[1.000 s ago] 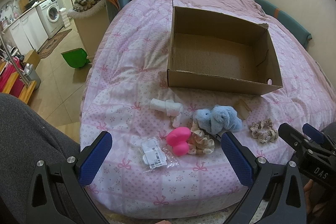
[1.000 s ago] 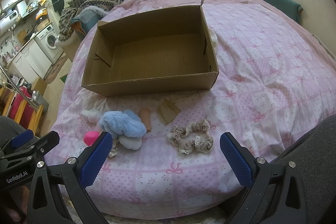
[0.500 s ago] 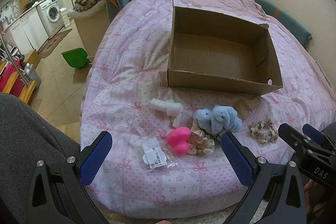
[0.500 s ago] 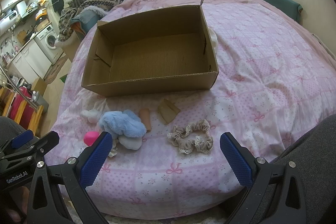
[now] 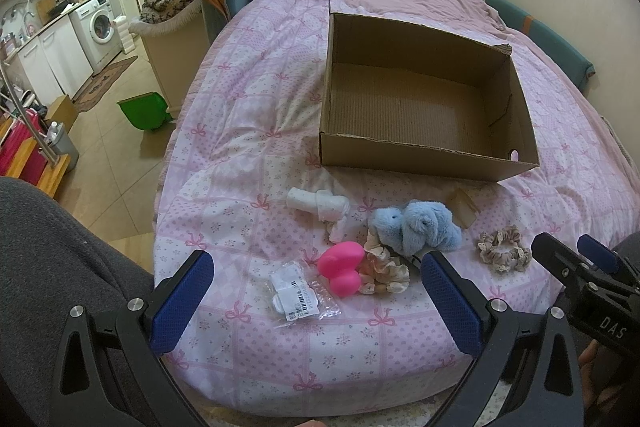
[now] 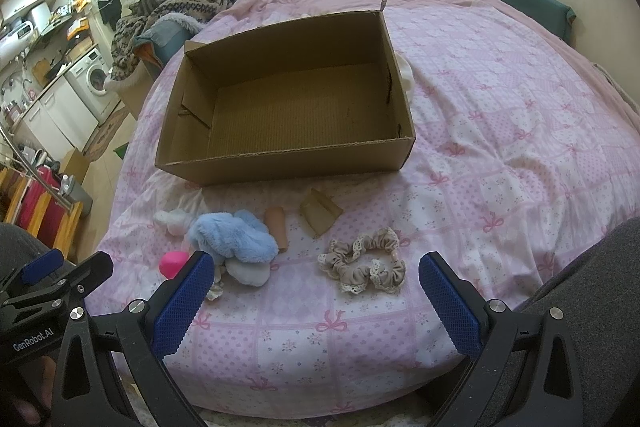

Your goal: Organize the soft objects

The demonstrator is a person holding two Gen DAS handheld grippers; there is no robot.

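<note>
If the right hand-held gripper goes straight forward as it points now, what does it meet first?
Probably the beige scrunchie, lying on the pink bedspread just ahead of the open right hand-held gripper. The cardboard box sits farther behind; depth is uncertain.

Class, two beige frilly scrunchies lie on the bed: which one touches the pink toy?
The cream scrunchie, pressed against the pink toy; the lace-trimmed scrunchie lies alone, further right.
</note>
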